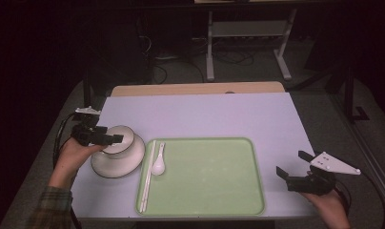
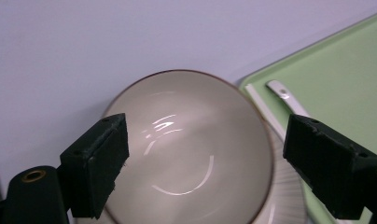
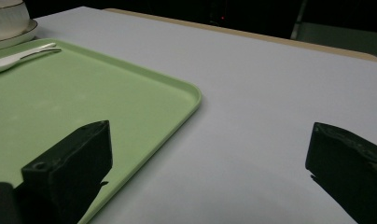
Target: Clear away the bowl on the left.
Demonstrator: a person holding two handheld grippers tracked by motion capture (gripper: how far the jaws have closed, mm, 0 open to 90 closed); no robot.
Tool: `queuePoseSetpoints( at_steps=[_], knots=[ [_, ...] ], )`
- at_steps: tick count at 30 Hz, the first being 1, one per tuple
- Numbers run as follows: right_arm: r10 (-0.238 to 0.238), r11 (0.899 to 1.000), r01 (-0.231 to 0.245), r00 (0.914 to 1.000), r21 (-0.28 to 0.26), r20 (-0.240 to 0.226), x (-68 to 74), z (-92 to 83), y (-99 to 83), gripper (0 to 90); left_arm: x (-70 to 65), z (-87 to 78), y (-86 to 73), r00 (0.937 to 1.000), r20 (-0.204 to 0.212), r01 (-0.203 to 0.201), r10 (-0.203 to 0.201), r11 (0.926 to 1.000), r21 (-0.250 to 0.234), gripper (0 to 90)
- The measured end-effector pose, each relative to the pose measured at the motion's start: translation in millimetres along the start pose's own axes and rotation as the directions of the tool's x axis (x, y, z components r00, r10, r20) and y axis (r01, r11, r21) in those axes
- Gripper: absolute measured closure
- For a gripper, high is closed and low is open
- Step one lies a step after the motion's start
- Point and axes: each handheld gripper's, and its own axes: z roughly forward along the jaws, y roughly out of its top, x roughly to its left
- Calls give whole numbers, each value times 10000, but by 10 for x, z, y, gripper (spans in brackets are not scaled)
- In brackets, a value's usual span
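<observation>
a table (image 1: 238, 114) covered in pale lilac sheet, its wooden far edge showing; the room around it is dark, with grey floor, cables and a white metal stand (image 1: 248, 43) behind the table; a green tray (image 1: 209, 191) lies at the near middle of the table, one only.

counted: one bowl, one plate, one spoon, one pair of chopsticks, two grippers, two hands.

the white bowl (image 1: 120, 138) sits upside down on the white plate (image 1: 115, 164), just left of the tray; both have a thin dark rim; in the left gripper view the bowl's (image 2: 186, 149) rounded underside lies below and between the jaws; the spoon (image 1: 158, 162), white, lies in the tray's left part, handle pointing away; the chopsticks (image 1: 146, 179), pale, lie side by side along the tray's left edge, beside the spoon.

the left gripper (image 1: 105, 138) is over the bowl, held by the left hand (image 1: 74, 155); its jaws stand wide apart, gripping nothing, their pads clear of the bowl; a plaid sleeve (image 1: 45, 210) shows at the bottom left.

the right gripper (image 1: 290, 164) hovers near the table's right edge, well apart from the tray's things, held by the right hand (image 1: 326, 202); its jaws are spread wide with only bare table between them.
</observation>
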Motion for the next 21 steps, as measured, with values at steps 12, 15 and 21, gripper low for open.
queuePoseSetpoints(
  at_steps=[12,15,21],
  knots=[
    [7,10000,-7,10000,4,21,-7,-3,1,0,416,100,-122,9955,-462,846,-822,9950,528,257],
    [11,10000,-11,10000,33,21,-2,0,2,0,475,148,-149,9952,-426,909,-881,9935,680,311],
    [-10,10000,10,10000,20,22,-4,-5,1,0,539,237,-180,9945,-247,1037,-1015,9881,1136,481]
  ],
)
